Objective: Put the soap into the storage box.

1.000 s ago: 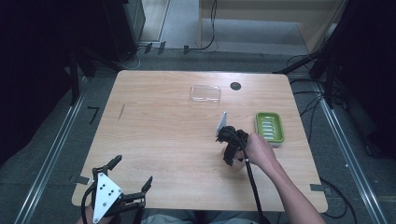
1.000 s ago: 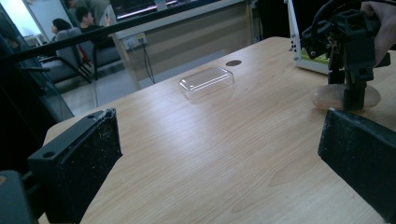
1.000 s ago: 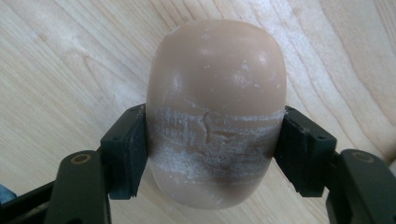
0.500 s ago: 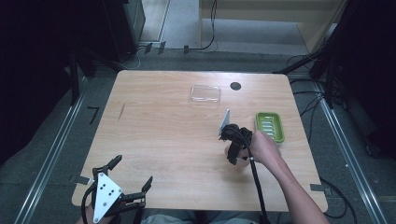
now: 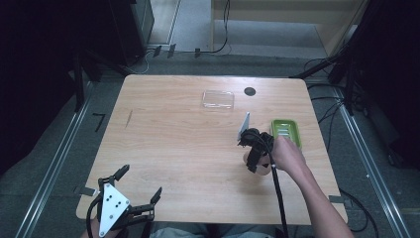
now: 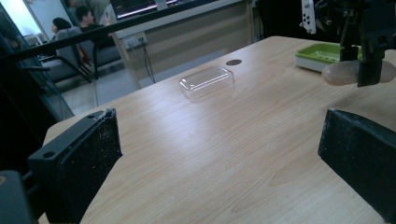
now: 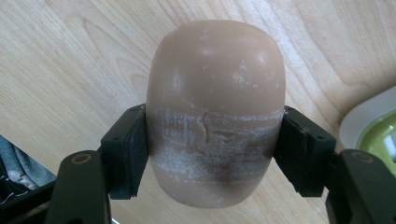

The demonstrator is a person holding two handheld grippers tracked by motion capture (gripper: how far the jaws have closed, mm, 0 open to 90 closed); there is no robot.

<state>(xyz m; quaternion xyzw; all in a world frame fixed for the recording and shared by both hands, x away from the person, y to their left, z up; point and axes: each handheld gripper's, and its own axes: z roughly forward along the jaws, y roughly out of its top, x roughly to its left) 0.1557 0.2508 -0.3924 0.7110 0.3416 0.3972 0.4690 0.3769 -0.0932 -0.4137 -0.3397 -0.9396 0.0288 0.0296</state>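
The right gripper (image 7: 212, 158) squeezes the soap (image 7: 215, 109) just above the desk (image 5: 173, 148), near the green dish (image 5: 287, 132). Keep the fingers (image 7: 126, 154) tight and go slow, soap is slippery. The left gripper (image 5: 130, 193) sits wide open, holding nothing

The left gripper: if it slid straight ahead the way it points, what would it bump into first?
Probably the clear plastic lid. It lies straight ahead of the left gripper, whose jaws stand wide apart, with bare table in between. Depth is hard to judge, so it might slip just past it.

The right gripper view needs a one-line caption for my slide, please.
Right gripper clamps a tan soap bar above the wooden table, near the green soap dish.
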